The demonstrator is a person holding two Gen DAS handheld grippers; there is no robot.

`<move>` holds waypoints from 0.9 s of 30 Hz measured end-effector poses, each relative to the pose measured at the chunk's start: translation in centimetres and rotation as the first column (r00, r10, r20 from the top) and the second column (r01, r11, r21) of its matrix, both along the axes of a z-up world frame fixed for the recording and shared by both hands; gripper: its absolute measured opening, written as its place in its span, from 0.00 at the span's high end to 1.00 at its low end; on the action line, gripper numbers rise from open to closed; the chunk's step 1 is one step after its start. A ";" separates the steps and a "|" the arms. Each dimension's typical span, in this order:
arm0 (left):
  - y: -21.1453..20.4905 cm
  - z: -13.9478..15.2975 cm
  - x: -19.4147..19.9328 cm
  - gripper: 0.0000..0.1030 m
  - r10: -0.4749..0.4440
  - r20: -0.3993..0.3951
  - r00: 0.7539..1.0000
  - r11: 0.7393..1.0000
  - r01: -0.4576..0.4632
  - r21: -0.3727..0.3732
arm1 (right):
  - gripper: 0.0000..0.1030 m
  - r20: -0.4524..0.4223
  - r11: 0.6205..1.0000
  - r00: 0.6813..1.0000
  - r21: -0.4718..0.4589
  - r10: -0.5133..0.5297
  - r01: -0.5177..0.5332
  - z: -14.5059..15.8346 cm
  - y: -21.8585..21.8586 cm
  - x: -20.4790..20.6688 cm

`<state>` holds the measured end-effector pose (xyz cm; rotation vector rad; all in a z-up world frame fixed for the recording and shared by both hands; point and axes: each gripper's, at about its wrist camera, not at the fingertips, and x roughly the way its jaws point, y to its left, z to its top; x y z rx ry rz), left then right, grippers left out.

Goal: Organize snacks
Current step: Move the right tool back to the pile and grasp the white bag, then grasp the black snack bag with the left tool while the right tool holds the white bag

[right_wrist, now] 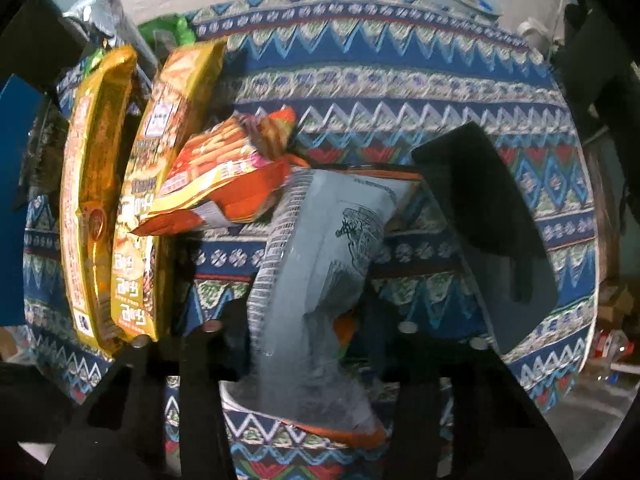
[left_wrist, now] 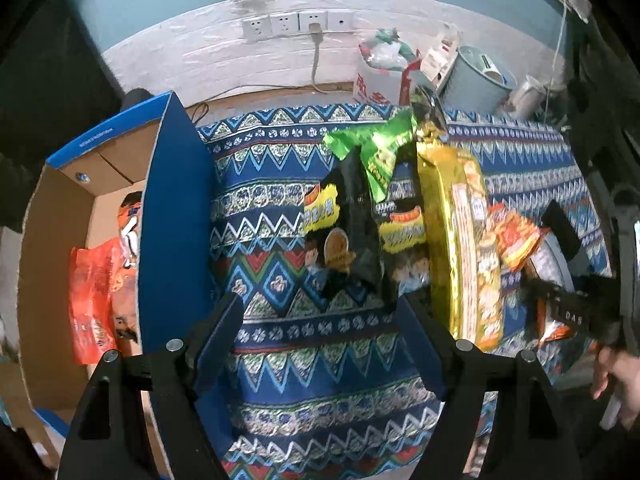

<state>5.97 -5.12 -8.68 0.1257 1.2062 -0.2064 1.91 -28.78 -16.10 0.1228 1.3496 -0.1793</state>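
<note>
A blue cardboard box (left_wrist: 176, 216) stands at the left with orange snack bags (left_wrist: 100, 292) inside. On the patterned cloth (left_wrist: 280, 208) lie black-and-yellow snack bags (left_wrist: 348, 240), a green bag (left_wrist: 376, 144) and long gold packs (left_wrist: 460, 240). My left gripper (left_wrist: 320, 320) is open and empty above the cloth, just in front of the black bags. In the right wrist view, two gold packs (right_wrist: 100, 200) lie at the left with an orange snack bag (right_wrist: 228, 172) beside them. My right gripper (right_wrist: 320, 280) has a grey-backed snack bag (right_wrist: 320, 260) between its jaws, with its right finger (right_wrist: 492, 216) spread wide.
A wall with power sockets (left_wrist: 296, 24) is behind the table. A white bag (left_wrist: 380, 76), a grey bin (left_wrist: 476, 80) and clutter stand at the far edge. The table's right edge (right_wrist: 580, 280) drops to the floor.
</note>
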 end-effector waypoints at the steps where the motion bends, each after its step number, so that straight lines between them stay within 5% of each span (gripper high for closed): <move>1: -0.1 -0.1 0.3 0.22 0.009 -0.006 1.000 1.000 -0.009 -0.009 | 0.66 0.011 1.000 1.000 -0.004 0.001 -0.001 0.3 -0.3 -0.1; 16: -1.9 -3.2 4.6 0.22 0.071 -0.060 0.996 0.997 -0.070 0.009 | 0.67 0.228 0.999 0.973 -0.002 0.035 -0.035 6.1 -0.1 -0.5; 27: -3.2 -5.7 6.8 0.23 0.078 -0.099 0.992 0.996 -0.074 0.048 | 0.67 0.243 0.994 0.964 -0.003 0.106 -0.108 5.1 1.0 2.5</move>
